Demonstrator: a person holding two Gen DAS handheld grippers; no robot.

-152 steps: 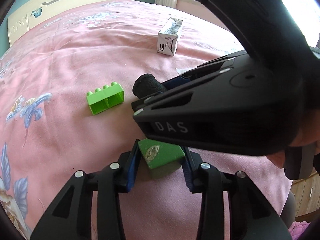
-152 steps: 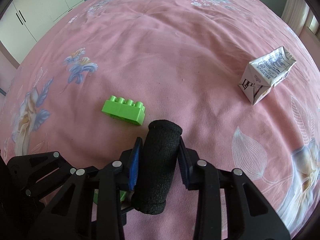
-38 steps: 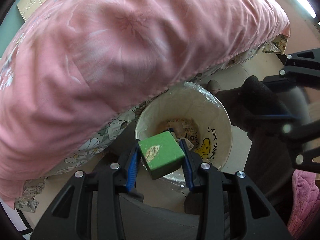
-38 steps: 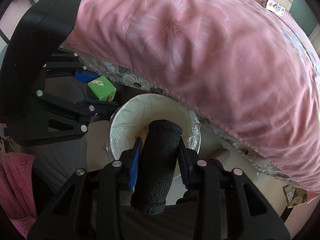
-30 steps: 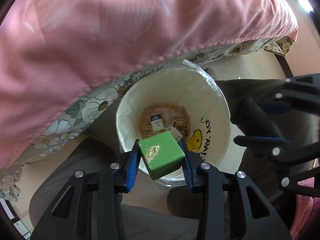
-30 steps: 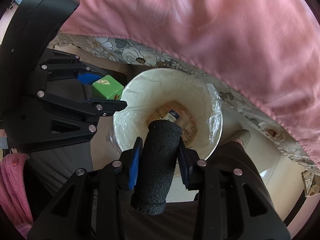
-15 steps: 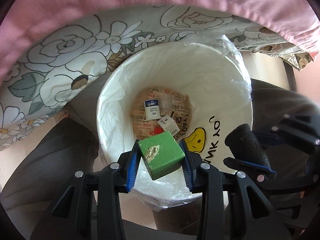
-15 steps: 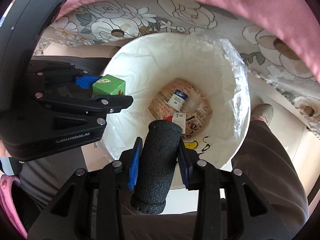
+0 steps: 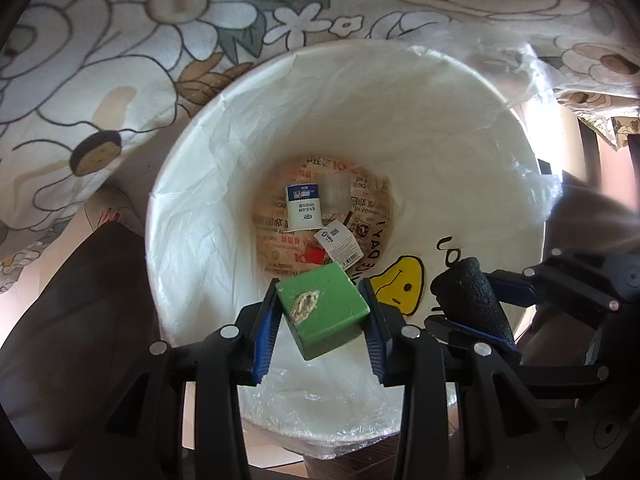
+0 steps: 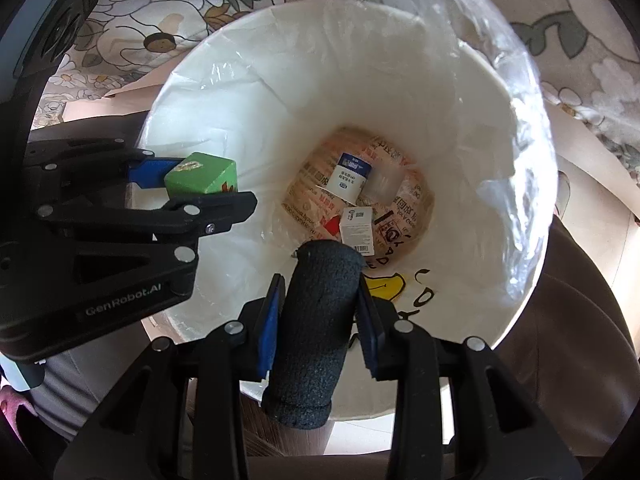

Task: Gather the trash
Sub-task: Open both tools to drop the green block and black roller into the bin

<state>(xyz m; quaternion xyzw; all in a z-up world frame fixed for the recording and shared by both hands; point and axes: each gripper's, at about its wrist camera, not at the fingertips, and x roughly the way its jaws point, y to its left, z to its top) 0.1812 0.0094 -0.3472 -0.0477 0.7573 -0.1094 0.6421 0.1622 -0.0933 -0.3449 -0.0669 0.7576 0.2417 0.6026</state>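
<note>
Holding both loads over the bin [image 9: 192,184], so the step in hand is the drop: carry looks done, release not yet made.

Left hand-held gripper [image 9: 322,314]: jaws partway closed, clamped on the green block [image 9: 322,312] by two opposite side faces. Block hangs over the near part of the bin mouth, slightly rotated in the jaws. The face toward the camera has a pale chipped patch. It's roughly cubic, so no real long axis.

Right hand-held gripper [image 10: 318,312]: jaws at their tightest, pinched on the black foam roll [image 10: 316,332]. Roll's long axis runs along the fingers, so it points steeply down into the bin. Far end sticks out past the fingertips over the bin floor; near end hangs back toward the camera.

In the left view the roll sits right of the block, close beside but apart, just inside the near-right wall by the yellow smiley print [image 9: 400,284].

Bin is lined with a clear bag [image 10: 516,92]. Small cartons [image 9: 303,206] and printed paper already lie at the bottom. Floral bed skirt [image 9: 120,40] is on the far side.

Next move, my read: open both jaws fully and let the items fall. Both look inside the rim. The roll may cling to the pads, so open wide. Keep the fingers off the loose liner at the far right.
</note>
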